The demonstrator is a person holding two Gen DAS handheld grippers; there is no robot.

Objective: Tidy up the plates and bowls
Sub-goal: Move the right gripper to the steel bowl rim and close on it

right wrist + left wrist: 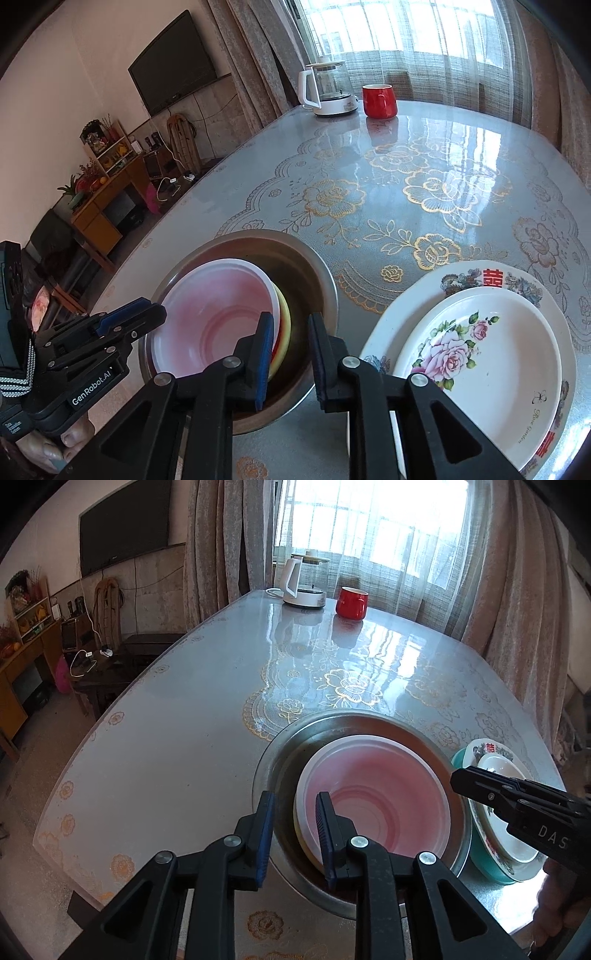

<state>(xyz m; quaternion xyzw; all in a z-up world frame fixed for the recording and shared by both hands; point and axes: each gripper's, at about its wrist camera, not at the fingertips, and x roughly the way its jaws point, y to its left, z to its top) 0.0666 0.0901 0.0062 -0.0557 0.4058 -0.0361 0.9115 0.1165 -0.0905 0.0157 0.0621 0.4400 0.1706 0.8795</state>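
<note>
A steel basin (280, 746) (317, 266) sits on the table with a pink-tinted white bowl (380, 797) (218, 314) nested in it, over a yellow bowl (285, 325). My left gripper (295, 805) (147, 310) straddles the bowls' left rims, one finger outside the basin and one inside the pink bowl, pads apart from them. My right gripper (290, 321) (458, 775) stands open over the basin's right side, the yellow rim showing in its gap. Right of the basin, a rose-patterned plate (480, 350) (495, 764) lies on a larger plate (491, 275) and a teal dish (461, 760).
A white kettle (303, 579) (328, 92) and a red mug (351, 602) (378, 99) stand at the far end by the window. The glossy floral table top (166, 738) drops off at its left edge. A person's hand (74, 439) holds the left gripper.
</note>
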